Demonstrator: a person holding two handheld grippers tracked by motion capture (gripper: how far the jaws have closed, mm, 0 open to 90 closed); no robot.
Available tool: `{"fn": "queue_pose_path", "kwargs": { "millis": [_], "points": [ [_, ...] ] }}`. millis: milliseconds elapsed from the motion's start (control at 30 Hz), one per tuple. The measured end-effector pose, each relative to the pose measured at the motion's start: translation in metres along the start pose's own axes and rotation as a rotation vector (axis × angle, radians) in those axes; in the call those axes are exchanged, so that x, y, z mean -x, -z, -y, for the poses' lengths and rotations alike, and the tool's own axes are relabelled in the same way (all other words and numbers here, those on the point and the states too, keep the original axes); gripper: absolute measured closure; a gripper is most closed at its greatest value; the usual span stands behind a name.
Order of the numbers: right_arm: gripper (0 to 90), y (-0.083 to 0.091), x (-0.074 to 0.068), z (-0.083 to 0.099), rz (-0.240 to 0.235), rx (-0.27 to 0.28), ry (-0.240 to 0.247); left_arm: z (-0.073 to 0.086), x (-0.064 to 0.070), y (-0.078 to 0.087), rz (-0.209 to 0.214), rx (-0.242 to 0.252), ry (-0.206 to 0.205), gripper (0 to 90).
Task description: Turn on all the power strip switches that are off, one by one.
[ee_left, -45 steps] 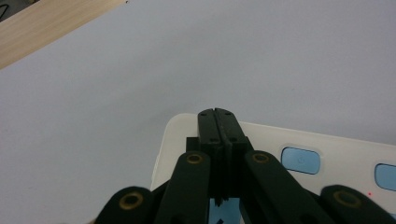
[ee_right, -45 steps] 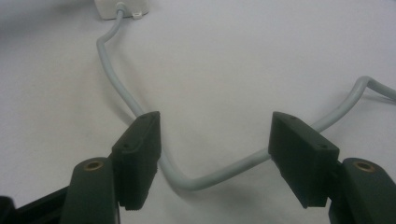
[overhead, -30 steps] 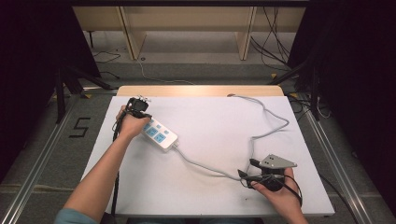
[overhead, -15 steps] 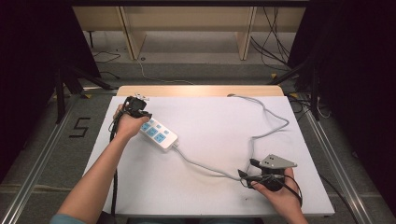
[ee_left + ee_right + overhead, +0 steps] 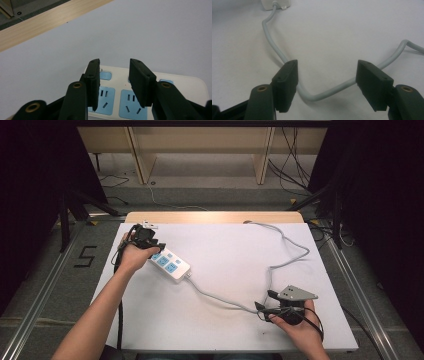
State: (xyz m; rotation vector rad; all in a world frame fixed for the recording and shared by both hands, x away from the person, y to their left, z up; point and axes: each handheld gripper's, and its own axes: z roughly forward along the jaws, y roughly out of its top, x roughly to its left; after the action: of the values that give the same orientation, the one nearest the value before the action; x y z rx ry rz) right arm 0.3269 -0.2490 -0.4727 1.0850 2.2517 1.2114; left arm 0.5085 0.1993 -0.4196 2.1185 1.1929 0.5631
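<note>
Where the left gripper [image 5: 113, 83] comes down over the power strip [image 5: 152, 96], its 2 black jaws stand apart with a clear gap between them, grasping nothing. In the left gripper view they hang above the strip's end, and the gap frames white casing and the inner edges of 2 blue socket faces, each with dark slots; whether the tips touch the casing cannot be told. A small blue button sits just past the left jaw's tip. In the high view the left gripper [image 5: 150, 241] is at the far-left part of the white table [image 5: 225, 245], the left hand [image 5: 132, 257] wrapped round its body, and the power strip [image 5: 170, 264] lies slanted from the gripper toward the table's middle.

The right gripper [image 5: 325, 85] is spread wide, also holding nothing. In the right gripper view the grey cable [image 5: 274, 42] bends in a low loop between its 2 jaws, passing close to the inner face of each; contact cannot be told. From the left jaw the cable curves away up to the white end of the strip at the top edge, and from the right jaw it runs off to the right. In the high view the right gripper [image 5: 267, 305] sits near the near-right part of the table, held by the right hand [image 5: 295, 325], with a grey three-cornered plate on top. The grey cable [image 5: 220, 299] leads from the strip to these jaws, then winds on toward the table's far edge.
</note>
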Motion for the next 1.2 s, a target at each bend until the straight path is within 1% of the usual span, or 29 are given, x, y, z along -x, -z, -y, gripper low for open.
{"fn": "queue_pose_path", "kwargs": {
  "millis": [33, 67, 200, 267, 333, 367, 433, 567, 700, 800, 900, 1033, 1067, 1200],
  "points": [
    [35.5, 0.0, 0.0, 0.0, 0.0, 0.0, 0.0, 0.0, 0.001, 0.002, 0.005, 0.002, -0.003, 58.2],
    [35.5, 0.0, 0.0, 0.0, -0.001, 0.001, -0.001, 0.0, 0.002, 0.003, 0.011, 0.008, 0.004, 57.3],
    [35.5, 0.0, 0.0, 0.0, 0.001, 0.002, -0.003, 0.001, 0.008, 0.008, 0.034, 0.001, -0.009, 52.0],
    [35.5, 0.0, 0.0, 0.0, 0.002, 0.002, -0.005, 0.001, 0.01, 0.011, 0.035, 0.0, -0.015, 48.7],
    [35.5, 0.0, 0.0, 0.0, 0.002, 0.002, -0.003, 0.001, 0.013, 0.014, 0.024, 0.003, 0.0, 43.6],
    [35.5, 0.001, 0.0, 0.0, 0.003, 0.003, -0.006, 0.001, 0.014, 0.016, 0.024, 0.006, 0.0, 41.1],
    [35.5, 0.001, 0.001, 0.0, 0.005, 0.005, -0.007, 0.002, 0.016, 0.019, 0.027, 0.021, -0.005, 41.0],
    [35.5, 0.001, 0.0, 0.0, 0.005, 0.004, -0.006, 0.005, 0.021, 0.024, 0.053, 0.035, -0.011, 40.3],
    [35.5, 0.001, 0.0, 0.0, 0.005, 0.004, -0.005, 0.01, 0.027, 0.029, 0.044, 0.042, -0.057, 38.3],
    [35.5, 0.001, 0.0, 0.0, 0.007, 0.005, -0.007, 0.014, 0.031, 0.033, 0.052, 0.055, -0.061, 37.1],
    [35.5, 0.001, 0.001, 0.0, 0.007, 0.001, -0.006, 0.019, 0.035, 0.037, 0.073, 0.061, -0.064, 35.5],
    [35.5, 0.001, 0.001, 0.0, 0.009, 0.004, -0.008, 0.025, 0.042, 0.042, 0.098, 0.06, -0.083, 34.2],
    [35.5, 0.001, 0.001, 0.0, 0.009, 0.005, -0.008, 0.026, 0.043, 0.043, 0.098, 0.059, -0.095, 33.8],
    [35.5, 0.001, 0.002, 0.0, 0.01, 0.006, -0.008, 0.035, 0.049, 0.047, 0.107, 0.067, -0.102, 33.0]
  ]
}}
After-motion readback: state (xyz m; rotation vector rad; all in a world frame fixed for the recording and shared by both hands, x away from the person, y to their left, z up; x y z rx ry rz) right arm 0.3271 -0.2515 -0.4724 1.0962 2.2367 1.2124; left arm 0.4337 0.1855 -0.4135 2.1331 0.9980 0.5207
